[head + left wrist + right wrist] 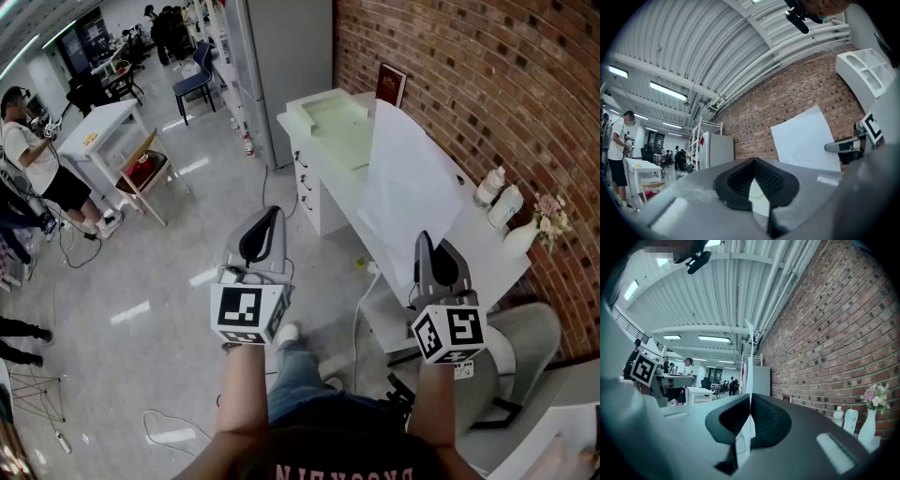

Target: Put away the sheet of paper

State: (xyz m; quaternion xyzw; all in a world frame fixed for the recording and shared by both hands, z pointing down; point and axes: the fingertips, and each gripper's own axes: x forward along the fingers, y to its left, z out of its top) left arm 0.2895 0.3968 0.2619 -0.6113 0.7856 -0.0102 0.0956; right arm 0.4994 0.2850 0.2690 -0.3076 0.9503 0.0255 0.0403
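A large white sheet of paper (408,178) stands upright over the white desk (323,202), held by its lower edge. My right gripper (424,246) is shut on that edge. In the right gripper view the paper (745,439) shows edge-on, clamped between the black pads of the right gripper (750,397). My left gripper (265,223) hangs to the left over the floor, apart from the sheet, with its pads touching and nothing held. From the left gripper (753,160) the paper (804,140) appears flat against the brick wall.
A pale green open tray (309,108) lies on the desk's far end, near a red frame (391,84). Two bottles (489,187) and a vase of flowers (525,234) stand by the brick wall. A grey chair (511,347) is below right. A person (37,159) stands far left.
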